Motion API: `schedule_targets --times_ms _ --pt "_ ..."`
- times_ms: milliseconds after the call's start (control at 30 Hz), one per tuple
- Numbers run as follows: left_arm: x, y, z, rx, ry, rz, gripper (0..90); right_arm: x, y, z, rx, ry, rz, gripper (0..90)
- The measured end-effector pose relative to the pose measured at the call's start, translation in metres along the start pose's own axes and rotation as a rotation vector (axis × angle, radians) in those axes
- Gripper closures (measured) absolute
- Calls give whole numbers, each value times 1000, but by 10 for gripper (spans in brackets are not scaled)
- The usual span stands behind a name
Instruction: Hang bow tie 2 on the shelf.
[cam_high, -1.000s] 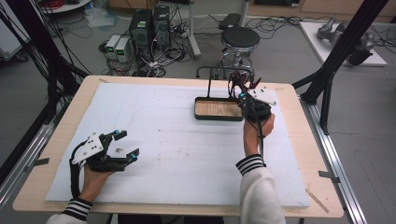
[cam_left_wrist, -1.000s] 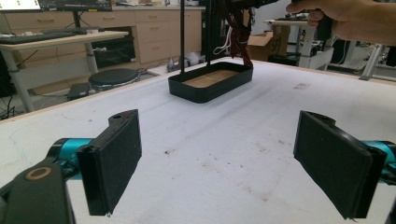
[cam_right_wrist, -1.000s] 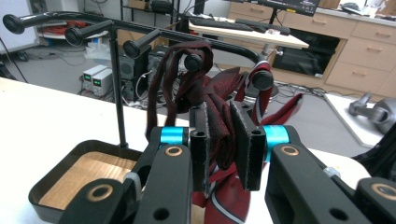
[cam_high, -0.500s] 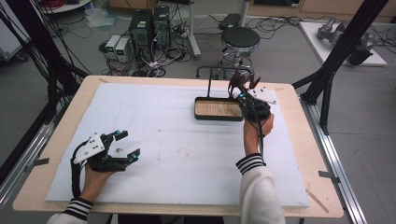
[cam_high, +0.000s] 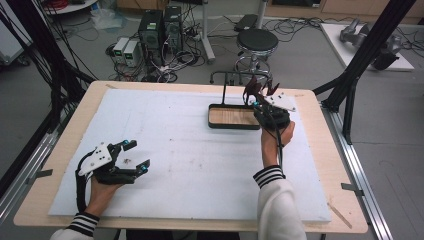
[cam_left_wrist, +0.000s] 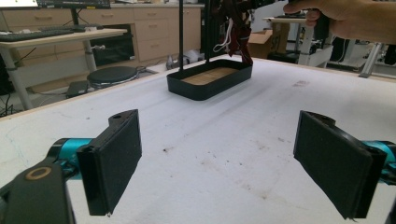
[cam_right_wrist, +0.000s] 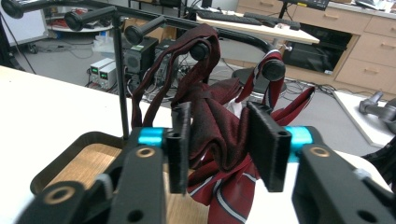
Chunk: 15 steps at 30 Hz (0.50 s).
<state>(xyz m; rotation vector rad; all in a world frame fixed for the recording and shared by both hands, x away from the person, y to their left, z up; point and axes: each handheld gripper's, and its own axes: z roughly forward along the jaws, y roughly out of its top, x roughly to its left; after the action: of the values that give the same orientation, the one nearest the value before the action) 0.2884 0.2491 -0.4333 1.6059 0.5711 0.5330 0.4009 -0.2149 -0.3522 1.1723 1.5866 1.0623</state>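
Observation:
A dark red tie (cam_right_wrist: 210, 116) with striped lining hangs bunched over the pegs of a black rack (cam_right_wrist: 119, 70). The rack rises from a black tray with a wooden floor (cam_high: 234, 117) at the mat's far right. My right gripper (cam_right_wrist: 219, 144) is at the rack's right end, its jaws pressed on the tie's folds from both sides. From above, that gripper (cam_high: 257, 102) sits by the tray's right edge with the tie (cam_high: 257, 90) above it. My left gripper (cam_high: 136, 156) rests open on the white mat at the near left, jaws wide and nothing between them (cam_left_wrist: 233, 154).
A white foam mat (cam_high: 190, 160) covers the wooden table. The tray (cam_left_wrist: 210, 79) and tie (cam_left_wrist: 236, 28) stand far ahead of the left gripper. Beyond the far edge are a black stool (cam_high: 256, 40) and computer towers (cam_high: 160, 25) on the floor.

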Motion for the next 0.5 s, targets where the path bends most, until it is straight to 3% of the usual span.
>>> schedule_targets --times_ms 333,500 --pt "-1 0 1 -2 -6 -1 156 1 0 0 4 34 3 200" --pt "0 0 0 -6 -5 -1 156 0 -1 0 4 61 0 130"
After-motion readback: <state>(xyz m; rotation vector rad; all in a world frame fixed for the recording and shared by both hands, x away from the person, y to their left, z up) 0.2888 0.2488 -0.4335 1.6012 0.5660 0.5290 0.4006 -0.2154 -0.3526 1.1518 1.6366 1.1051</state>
